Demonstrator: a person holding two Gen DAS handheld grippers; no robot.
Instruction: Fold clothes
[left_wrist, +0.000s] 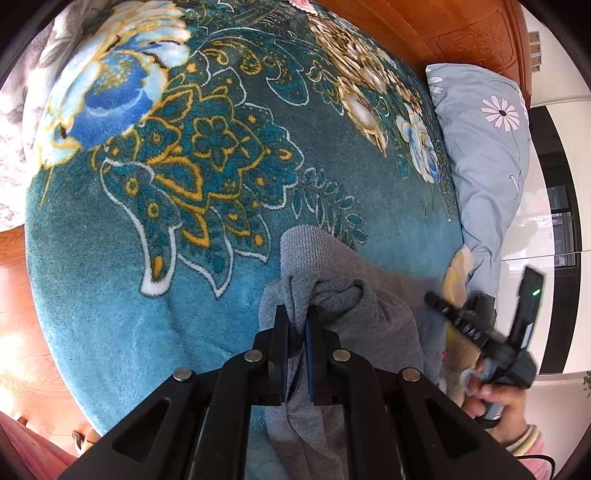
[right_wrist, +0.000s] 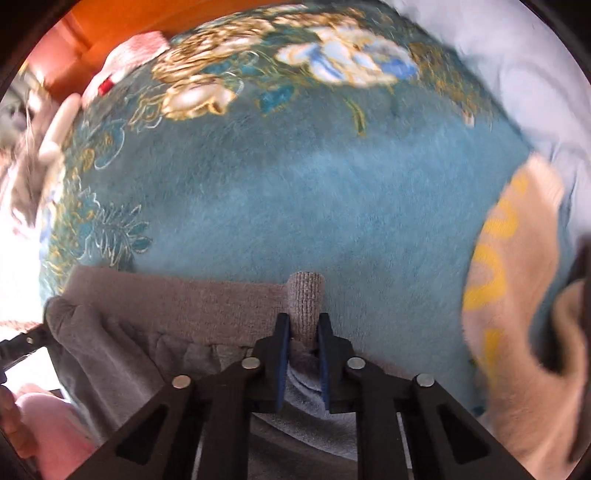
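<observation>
A grey knit garment (left_wrist: 354, 310) lies bunched on a teal floral blanket (left_wrist: 184, 258) on a bed. My left gripper (left_wrist: 297, 314) is shut on a gathered fold of it. My right gripper (right_wrist: 303, 321) is shut on the garment's ribbed grey edge (right_wrist: 305, 299), and the garment's band (right_wrist: 170, 306) stretches to the left. The right gripper also shows in the left wrist view (left_wrist: 476, 325), held by a hand at the right. A tan garment with yellow marks (right_wrist: 517, 280) lies at the right, blurred.
A pale blue pillow with daisies (left_wrist: 484, 147) lies at the blanket's right side. A wooden headboard (left_wrist: 443, 26) stands behind. A pink folded cloth (right_wrist: 129, 59) sits at the far left. Wooden floor (left_wrist: 14, 295) shows to the left.
</observation>
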